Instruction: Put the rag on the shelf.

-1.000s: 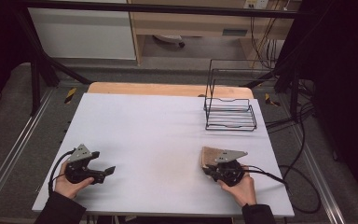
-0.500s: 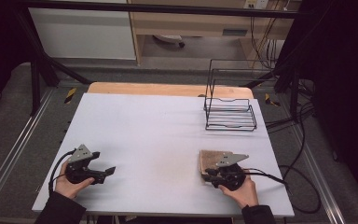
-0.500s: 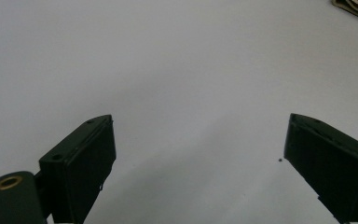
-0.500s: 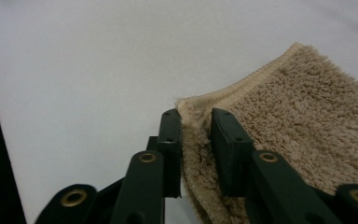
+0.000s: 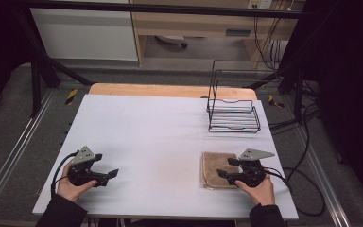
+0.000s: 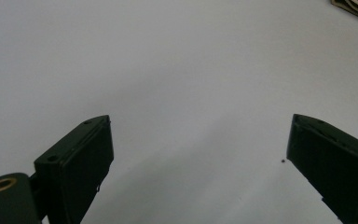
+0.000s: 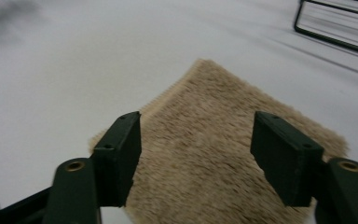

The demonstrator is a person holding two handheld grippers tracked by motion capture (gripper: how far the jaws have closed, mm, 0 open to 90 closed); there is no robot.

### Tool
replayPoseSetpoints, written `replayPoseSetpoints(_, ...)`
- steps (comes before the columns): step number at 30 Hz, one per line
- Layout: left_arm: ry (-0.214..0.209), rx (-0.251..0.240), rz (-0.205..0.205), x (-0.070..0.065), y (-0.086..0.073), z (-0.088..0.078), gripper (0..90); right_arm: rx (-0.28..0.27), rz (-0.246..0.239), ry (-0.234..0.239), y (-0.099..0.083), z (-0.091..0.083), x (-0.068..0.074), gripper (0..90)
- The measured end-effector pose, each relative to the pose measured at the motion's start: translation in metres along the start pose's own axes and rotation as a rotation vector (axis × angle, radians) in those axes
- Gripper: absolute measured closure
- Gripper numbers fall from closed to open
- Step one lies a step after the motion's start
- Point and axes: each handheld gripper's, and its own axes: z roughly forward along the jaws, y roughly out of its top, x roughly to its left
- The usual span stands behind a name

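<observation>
A folded tan towel (image 5: 213,165) lies flat on the white table (image 5: 160,132) near its front right. My right gripper (image 5: 226,168) hovers at the towel's right edge and points left over it. Its jaws have just been opening and now stand open. In the right gripper view the towel (image 7: 223,93) spreads under and beyond the right gripper (image 7: 198,123), and neither pad presses on it. My left gripper (image 5: 106,164) rests at the front left, open, with bare table between its jaws in the left gripper view (image 6: 200,123).
A black wire rack (image 5: 233,116) stands at the table's back right, and its base (image 7: 335,28) appears at the top right of the right gripper view. A tan edge (image 6: 356,7) peeks in at the top right corner of the left gripper view. Cables hang off the right side.
The right gripper has slid right, off the middle of the towel, and its jaws have opened. The towel has settled flat. The left gripper has stayed put.
</observation>
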Motion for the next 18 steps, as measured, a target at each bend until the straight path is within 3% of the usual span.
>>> replayPoseSetpoints(4, -0.006, 0.005, -0.002, -0.004, 0.002, 0.003, 5.5, 0.005, 0.030, -0.053, -0.009, -0.001, -0.015, 17.4)
replayPoseSetpoints(10, -0.013, 0.017, 0.014, -0.013, 0.008, 0.010, 5.3, 0.033, 0.065, -0.083, -0.014, -0.001, -0.027, 9.0)
replayPoseSetpoints(18, -0.033, 0.020, 0.010, -0.028, 0.022, 0.023, 5.1, 0.037, 0.068, -0.105, -0.013, 0.000, -0.034, 4.3)
